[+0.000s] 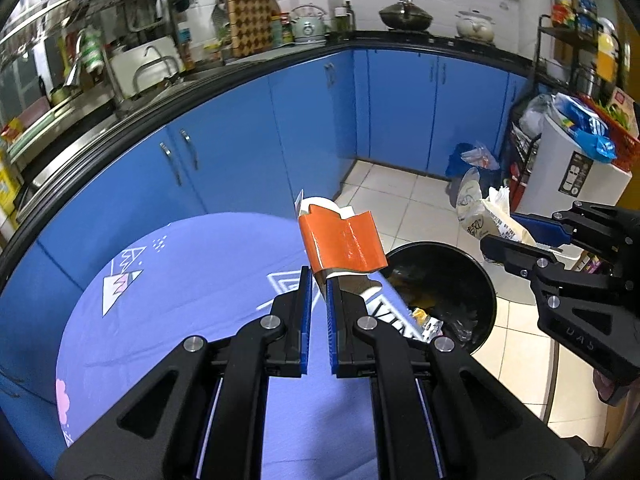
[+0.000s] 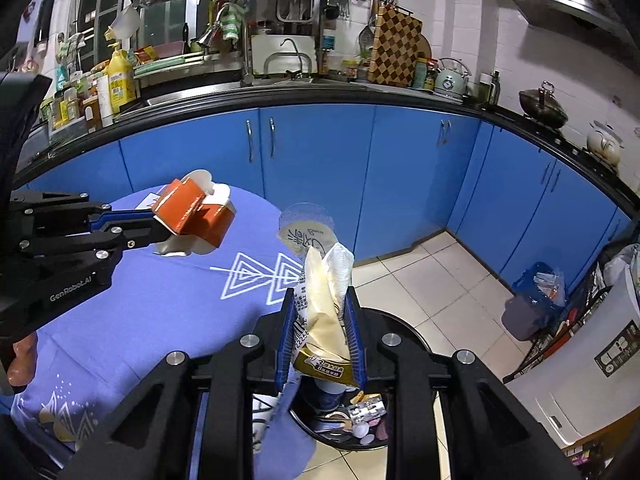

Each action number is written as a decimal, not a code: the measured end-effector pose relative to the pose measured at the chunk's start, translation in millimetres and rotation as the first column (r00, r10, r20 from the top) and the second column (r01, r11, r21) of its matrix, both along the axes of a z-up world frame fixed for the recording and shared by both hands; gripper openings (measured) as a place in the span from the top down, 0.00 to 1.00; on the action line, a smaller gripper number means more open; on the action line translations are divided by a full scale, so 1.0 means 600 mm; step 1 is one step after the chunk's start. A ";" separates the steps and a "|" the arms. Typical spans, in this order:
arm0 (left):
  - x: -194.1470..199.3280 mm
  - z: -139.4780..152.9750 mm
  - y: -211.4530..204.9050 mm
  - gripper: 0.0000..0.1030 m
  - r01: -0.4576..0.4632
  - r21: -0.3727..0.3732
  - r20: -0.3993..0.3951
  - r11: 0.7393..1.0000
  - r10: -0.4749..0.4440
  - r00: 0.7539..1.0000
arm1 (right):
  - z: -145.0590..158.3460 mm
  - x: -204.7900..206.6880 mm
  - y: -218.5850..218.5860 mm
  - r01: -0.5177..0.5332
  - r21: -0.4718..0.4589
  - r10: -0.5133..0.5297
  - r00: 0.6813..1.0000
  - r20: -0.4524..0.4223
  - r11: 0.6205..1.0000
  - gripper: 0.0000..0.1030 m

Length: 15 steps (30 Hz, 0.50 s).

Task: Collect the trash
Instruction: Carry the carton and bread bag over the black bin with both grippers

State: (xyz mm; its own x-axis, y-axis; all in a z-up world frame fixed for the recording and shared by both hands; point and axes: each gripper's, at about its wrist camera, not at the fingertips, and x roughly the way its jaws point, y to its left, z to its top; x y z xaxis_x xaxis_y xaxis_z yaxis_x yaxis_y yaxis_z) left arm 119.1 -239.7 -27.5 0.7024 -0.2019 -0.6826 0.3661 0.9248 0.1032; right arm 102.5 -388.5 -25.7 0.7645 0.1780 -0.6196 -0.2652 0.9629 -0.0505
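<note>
My left gripper [image 1: 319, 276] is shut on an orange and white paper carton [image 1: 344, 242], held above the table's edge beside the black trash bin [image 1: 486, 280]. The carton also shows in the right wrist view [image 2: 192, 210], held by the left gripper [image 2: 158, 226]. My right gripper [image 2: 320, 300] is shut on a cream plastic wrapper with a white tissue [image 2: 320, 308], above the bin [image 2: 408, 328], which holds several scraps. In the left wrist view the right gripper [image 1: 516, 236] holds the wrapper [image 1: 492, 216] over the bin's far rim.
A round table with a purple patterned cloth [image 1: 180, 280] lies under the left gripper. Blue cabinets [image 1: 280, 120] run along the back. A white appliance [image 1: 576, 172] with bags, a rack and a blue bag [image 1: 464, 160] stand at the right on the tiled floor.
</note>
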 end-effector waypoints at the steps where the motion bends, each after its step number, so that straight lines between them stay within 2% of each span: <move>1: -0.001 0.001 -0.008 0.93 0.004 0.002 0.001 1.000 -0.004 1.000 | 0.000 -0.001 -0.006 0.003 0.004 -0.003 1.000 0.001 1.000 0.77; 15: 0.014 0.000 -0.079 0.93 0.050 0.023 0.007 0.999 -0.050 0.999 | -0.002 0.023 -0.070 0.026 0.046 -0.026 1.000 0.005 0.999 0.77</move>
State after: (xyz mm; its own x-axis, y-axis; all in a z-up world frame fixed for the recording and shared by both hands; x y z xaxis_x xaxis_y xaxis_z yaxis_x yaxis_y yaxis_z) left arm 127.3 -287.1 -27.4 0.6974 -0.2211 -0.6818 0.4106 0.9029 0.1272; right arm 116.2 -430.2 -27.1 0.7727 0.1861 -0.6069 -0.2395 0.9709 -0.0073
